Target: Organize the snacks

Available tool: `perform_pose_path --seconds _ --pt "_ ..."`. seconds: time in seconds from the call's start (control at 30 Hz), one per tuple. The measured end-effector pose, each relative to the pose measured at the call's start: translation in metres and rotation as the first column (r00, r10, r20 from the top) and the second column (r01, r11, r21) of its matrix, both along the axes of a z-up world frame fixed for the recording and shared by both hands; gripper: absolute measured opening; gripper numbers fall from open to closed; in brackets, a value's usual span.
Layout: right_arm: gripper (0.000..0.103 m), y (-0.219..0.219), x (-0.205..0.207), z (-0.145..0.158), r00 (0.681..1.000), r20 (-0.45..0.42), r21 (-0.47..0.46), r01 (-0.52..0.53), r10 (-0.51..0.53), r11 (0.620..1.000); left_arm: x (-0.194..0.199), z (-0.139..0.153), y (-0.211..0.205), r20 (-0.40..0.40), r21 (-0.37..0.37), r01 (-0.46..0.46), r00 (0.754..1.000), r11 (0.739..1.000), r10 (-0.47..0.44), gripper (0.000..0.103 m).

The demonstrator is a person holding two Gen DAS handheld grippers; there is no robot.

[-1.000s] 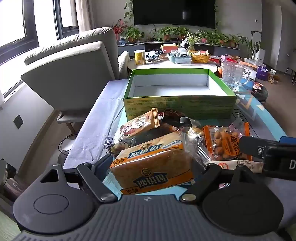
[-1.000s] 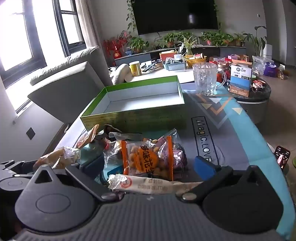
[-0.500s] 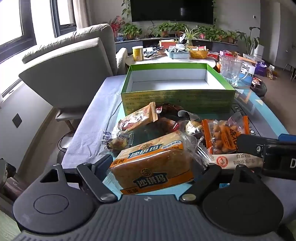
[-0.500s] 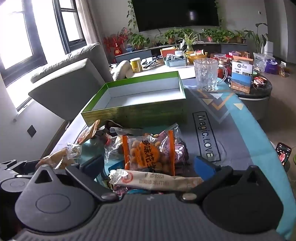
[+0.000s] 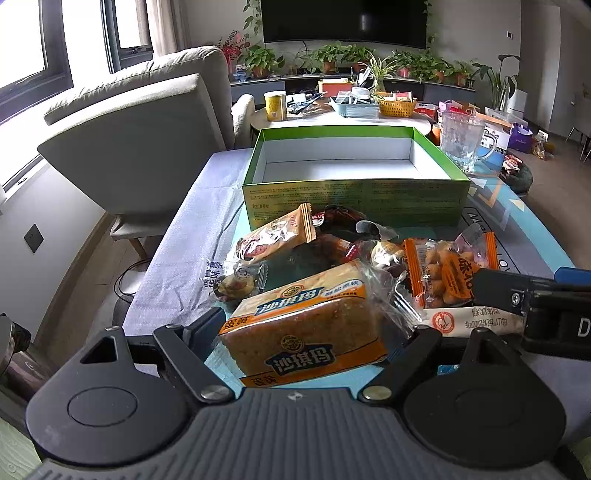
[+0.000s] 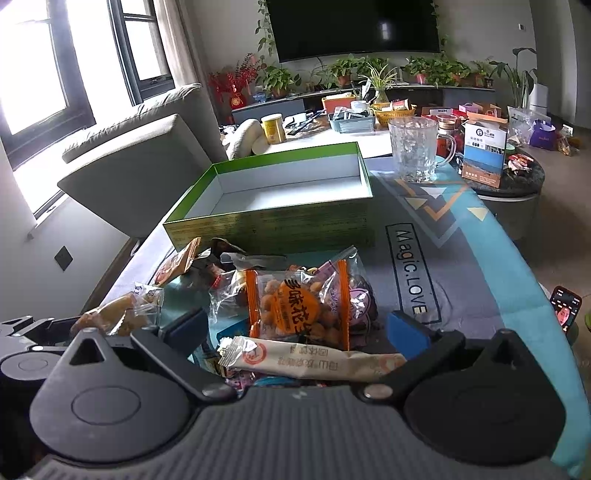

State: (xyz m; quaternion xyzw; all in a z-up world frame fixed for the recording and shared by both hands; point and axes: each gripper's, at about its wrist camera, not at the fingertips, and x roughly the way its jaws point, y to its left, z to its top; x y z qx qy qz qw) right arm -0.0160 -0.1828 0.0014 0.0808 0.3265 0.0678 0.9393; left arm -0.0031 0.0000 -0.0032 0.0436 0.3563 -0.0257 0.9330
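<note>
Two sets of fingers were engaged: the left gripper was closed on the sachima cake at lower centre; the right gripper, spread wide, straddled the long sachet. Transfer into the green box was judged next.

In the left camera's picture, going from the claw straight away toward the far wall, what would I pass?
Cake bar pack between the claw's fingers → dark wrappers → green box → white table → plants → television.
</note>
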Motion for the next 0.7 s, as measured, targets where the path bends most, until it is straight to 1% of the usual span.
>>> perform_pose_path --seconds 0.7 --pt "0.076 0.0001 0.0008 -0.0031 1.000 -0.012 0.002 0.002 -0.002 1.000 -0.0003 -0.0025 0.0012 -0.010 -0.008 -0.003 1.000 1.000 0.003 0.083"
